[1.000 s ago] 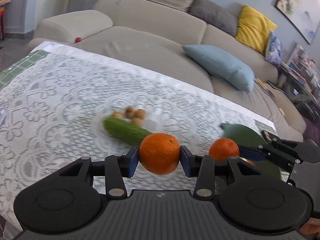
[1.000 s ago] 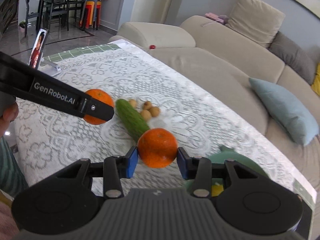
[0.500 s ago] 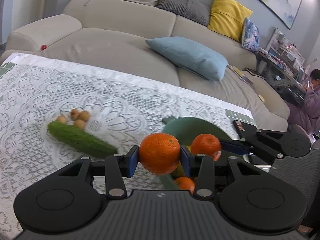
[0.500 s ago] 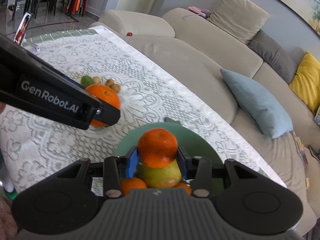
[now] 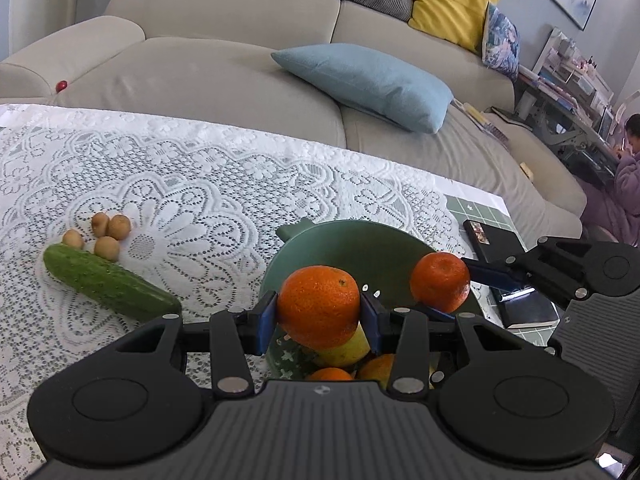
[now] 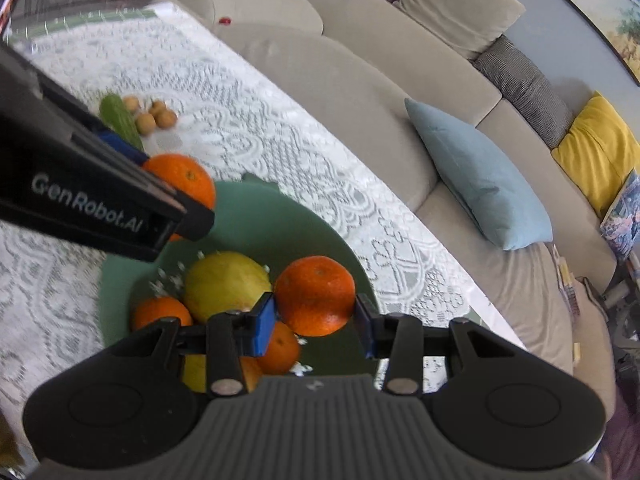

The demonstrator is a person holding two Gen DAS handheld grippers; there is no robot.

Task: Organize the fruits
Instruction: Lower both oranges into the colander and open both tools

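My left gripper (image 5: 319,318) is shut on an orange (image 5: 319,305) and holds it above the near left rim of the green bowl (image 5: 352,244). My right gripper (image 6: 315,317) is shut on a second orange (image 6: 316,294), over the bowl's (image 6: 280,224) right side. That orange (image 5: 440,281) and the right gripper also show in the left wrist view, at the right. The left one's orange (image 6: 184,180) hangs over the bowl's far left rim in the right wrist view. Inside the bowl lie a yellow-green fruit (image 6: 228,286) and more oranges (image 6: 160,314).
A cucumber (image 5: 110,284) and several small brown fruits (image 5: 106,234) lie on the lace tablecloth (image 5: 180,184) left of the bowl. A dark box (image 5: 500,256) sits at the table's right end. A beige sofa (image 5: 224,76) with a blue cushion (image 5: 364,84) runs behind. A person (image 5: 624,184) sits far right.
Both grippers have carried their oranges to the right, from above the cucumber to over the green bowl. The fruit in the bowl has come into view beneath them.
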